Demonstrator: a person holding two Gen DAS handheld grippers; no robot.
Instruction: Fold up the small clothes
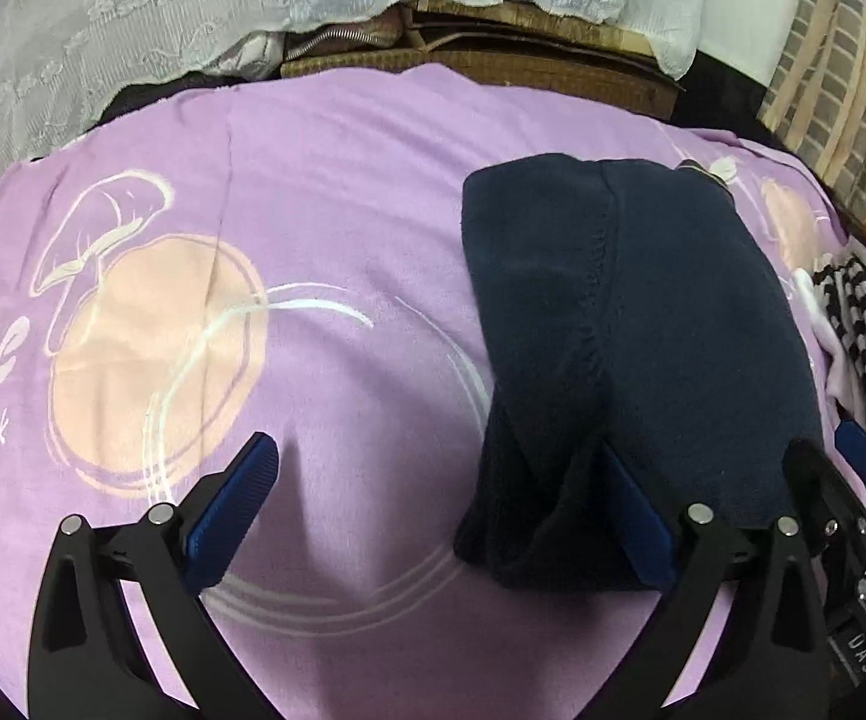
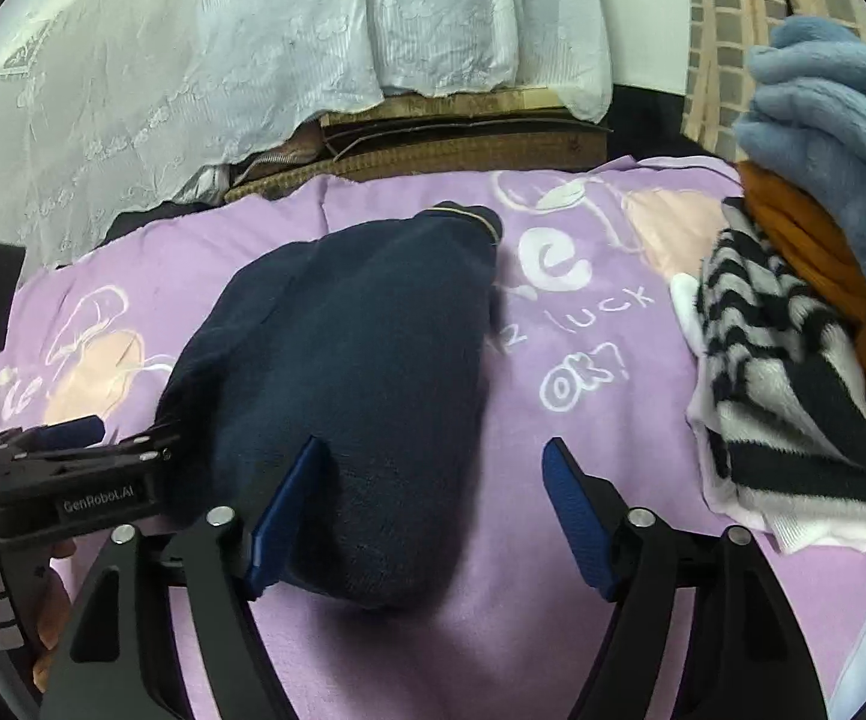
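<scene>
- On the purple blanket [image 1: 336, 192], the folded navy garment [image 1: 631, 324] lay at three o'clock; left claw [image 1: 439, 516] gaped wide, empty
- Right claw [image 2: 439, 522] stood open astride its near edge; a snagging pad might undo the fold

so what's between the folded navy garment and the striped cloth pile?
Only bare purple blanket with white lettering separates the navy garment from the striped cloth; the right wrist view shows it best.

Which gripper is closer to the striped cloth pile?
Right. The right gripper sits just beside the striped cloth; the left gripper is across the navy garment, farther off.
</scene>
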